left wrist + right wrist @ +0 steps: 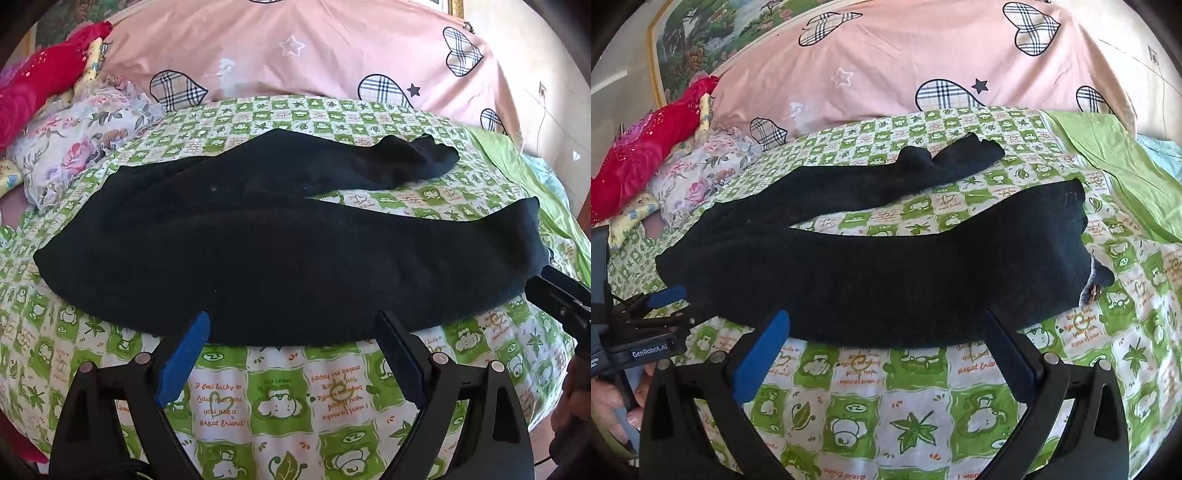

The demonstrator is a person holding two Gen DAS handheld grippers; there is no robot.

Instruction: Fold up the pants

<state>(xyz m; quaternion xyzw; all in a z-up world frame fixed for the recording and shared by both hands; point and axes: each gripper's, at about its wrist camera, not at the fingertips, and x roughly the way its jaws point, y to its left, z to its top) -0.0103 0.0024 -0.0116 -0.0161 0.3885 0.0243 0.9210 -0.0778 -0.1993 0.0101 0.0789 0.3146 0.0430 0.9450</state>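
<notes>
On green-checked bedsheet, black pants, left gripper released, right gripper released

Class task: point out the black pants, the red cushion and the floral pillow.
black pants point(277, 266): left wrist view, middle of the near leg.
red cushion point(33, 92): left wrist view, its middle.
floral pillow point(705, 173): right wrist view, its top face.

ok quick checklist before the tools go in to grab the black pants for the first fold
1. Left tool open, nothing between the fingers: ok.
2. Right tool open, nothing held: ok.
3. Black pants lying spread on the green checked sheet: ok.
4. Legs aligned for folding: not ok, the far leg splays away from the near one.
5. Near edge of the pants just ahead of both tools: ok.
6. Fabric smooth: cannot tell, too dark to read wrinkles.
</notes>
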